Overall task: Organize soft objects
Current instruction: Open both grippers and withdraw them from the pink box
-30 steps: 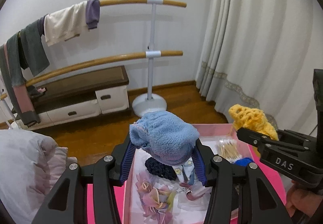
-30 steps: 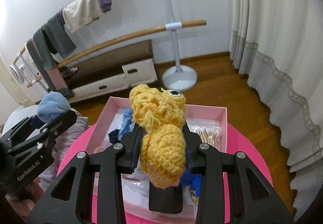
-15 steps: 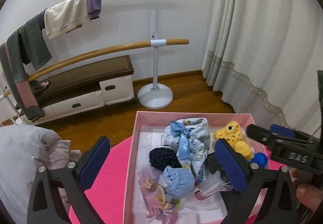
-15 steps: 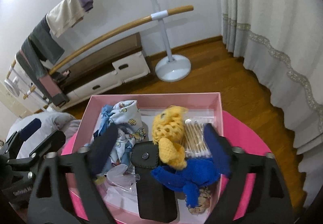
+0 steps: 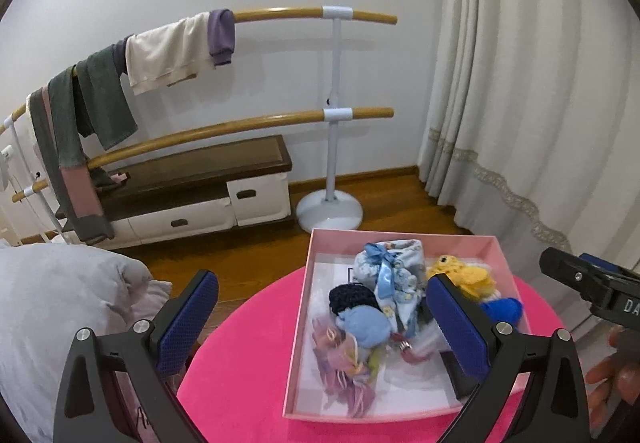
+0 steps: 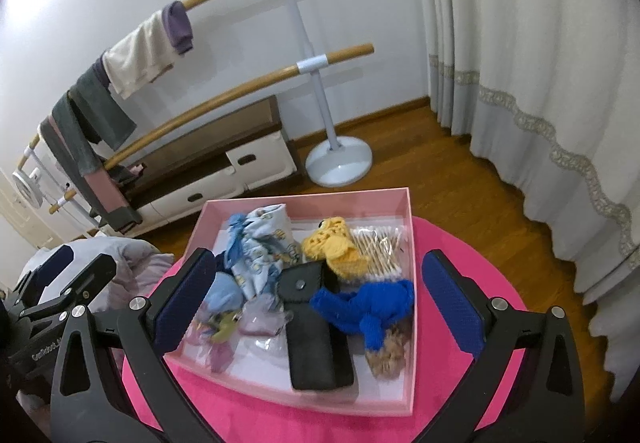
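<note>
A pink box [image 5: 304,323] [image 6: 412,243] sits on a round pink table [image 5: 240,355] [image 6: 448,379]. In it lie a light blue fluffy piece [image 5: 366,327] [image 6: 224,293], a yellow crochet toy [image 5: 464,277] [image 6: 334,245], a blue crochet toy [image 6: 368,305], a printed blue cloth bundle [image 5: 390,273] [image 6: 260,243], a dark knit piece [image 5: 352,297] and a black pouch [image 6: 314,327]. My left gripper [image 5: 320,327] is open and empty above the box's near left. My right gripper [image 6: 316,307] is open and empty above the box.
Cotton swabs [image 6: 378,245] and pastel hair ties [image 5: 346,367] also lie in the box. A grey cushion [image 5: 48,315] lies left of the table. A wooden rail stand [image 5: 334,115] with hung clothes, a low cabinet [image 5: 192,195] and curtains [image 5: 520,83] stand behind.
Both grippers opened and let go: the light blue fluffy piece and the yellow crochet toy dropped into the pink box. Both grippers then drew back and up from the box.
</note>
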